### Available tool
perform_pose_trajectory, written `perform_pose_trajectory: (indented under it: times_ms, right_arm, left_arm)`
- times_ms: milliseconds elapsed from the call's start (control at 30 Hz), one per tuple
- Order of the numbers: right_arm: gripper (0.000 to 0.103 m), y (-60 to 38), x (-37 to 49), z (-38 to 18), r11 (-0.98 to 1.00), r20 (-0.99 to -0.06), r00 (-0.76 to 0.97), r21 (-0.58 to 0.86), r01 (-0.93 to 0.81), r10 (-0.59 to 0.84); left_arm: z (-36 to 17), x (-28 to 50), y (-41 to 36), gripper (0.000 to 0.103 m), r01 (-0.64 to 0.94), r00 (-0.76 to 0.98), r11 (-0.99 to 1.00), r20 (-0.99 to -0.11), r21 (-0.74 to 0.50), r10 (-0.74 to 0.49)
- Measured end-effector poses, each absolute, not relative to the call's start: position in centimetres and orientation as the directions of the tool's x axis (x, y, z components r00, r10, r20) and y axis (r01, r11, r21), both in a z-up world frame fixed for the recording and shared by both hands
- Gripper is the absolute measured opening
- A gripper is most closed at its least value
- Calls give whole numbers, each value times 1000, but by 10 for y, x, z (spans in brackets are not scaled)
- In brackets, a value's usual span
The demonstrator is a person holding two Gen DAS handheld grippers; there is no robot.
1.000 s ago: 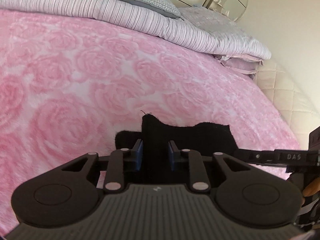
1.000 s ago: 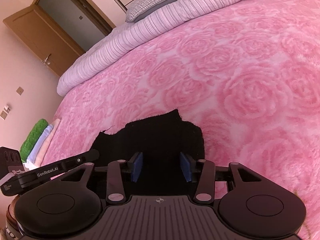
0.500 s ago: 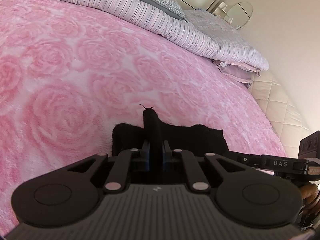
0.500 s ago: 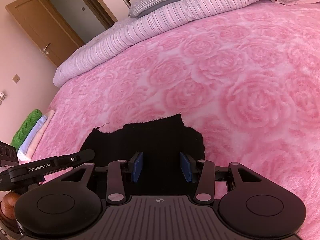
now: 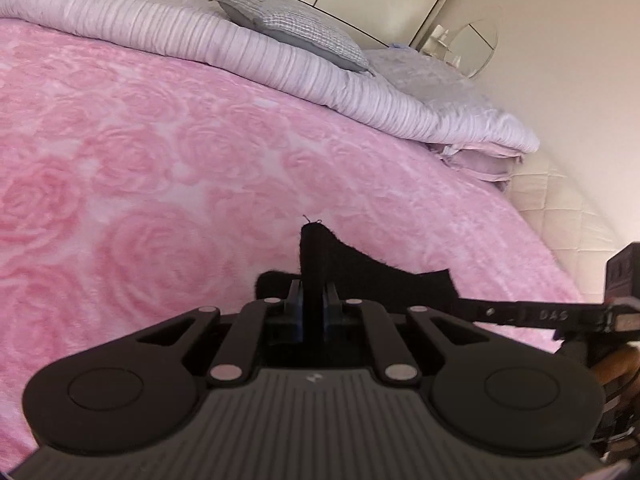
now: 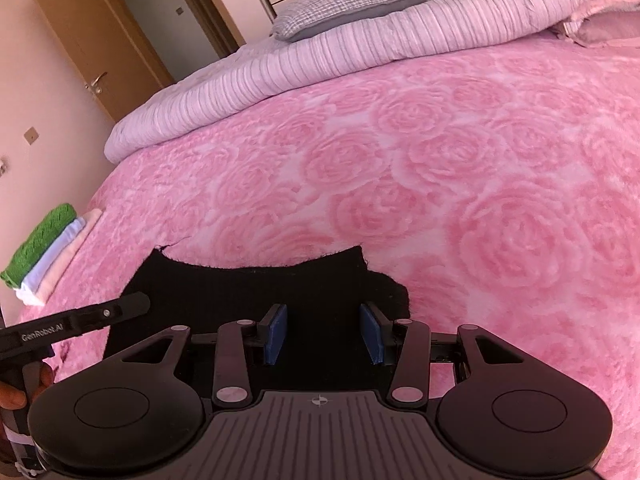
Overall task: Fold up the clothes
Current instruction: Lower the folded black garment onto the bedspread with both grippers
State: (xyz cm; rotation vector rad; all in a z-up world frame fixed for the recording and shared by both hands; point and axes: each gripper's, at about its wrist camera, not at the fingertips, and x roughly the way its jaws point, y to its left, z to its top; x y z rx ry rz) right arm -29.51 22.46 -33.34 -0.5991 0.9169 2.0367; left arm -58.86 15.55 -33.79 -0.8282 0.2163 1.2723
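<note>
A black garment lies on the pink rose-patterned bedspread near its front edge. My left gripper is shut on a corner of the black garment, which stands up pinched between the blue pads. In the right wrist view my right gripper is open, its blue pads spread wide just above the garment's near part. The left gripper's arm shows at the left of that view. The right gripper's arm crosses the right of the left wrist view.
A stack of folded clothes, green, white and pink, sits at the bed's left edge. A rolled striped duvet and a grey pillow lie at the head. A door stands at the back left.
My left gripper closed on the garment's corner and has lifted it slightly. The right gripper stayed open over the garment, which now lies wider and flatter.
</note>
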Motion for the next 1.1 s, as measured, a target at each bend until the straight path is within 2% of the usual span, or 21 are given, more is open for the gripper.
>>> perform_pose_trajectory:
  times_ms: [100,300,400,667,867,1100]
  right_arm:
    - [45,225,-302,-336,-435,-681,-560,372,-820,472]
    - [45,228,-336,-348,-491,-731,-473,215,-844,492]
    - [45,221,-323,-339,-502,-703,-499,230,-834,507]
    - [44,227,-311,-343,-434,-716,-483,273,-859,505]
    - [44,228,-343,-359,-493,-734,-449,178,-852,510]
    - [44,210,-314,-341,-462,-705,-487,250,-851,515]
  left_arm:
    - [-348,-595,158,7,-904,297,26,-582,-427,757]
    - [-370,-608,166,8,-877,299,-28,-590,-480,750]
    - [-365,-604,162,8,-888,296,-11,-592,-459,750]
    - [-370,-609,165,8,-877,303,-25,-592,-480,747]
    - [-375,-611,166,10,-873,293,-46,-596,-486,747]
    - [-361,-594,165,15,-917,229,-60,-643,-395,731]
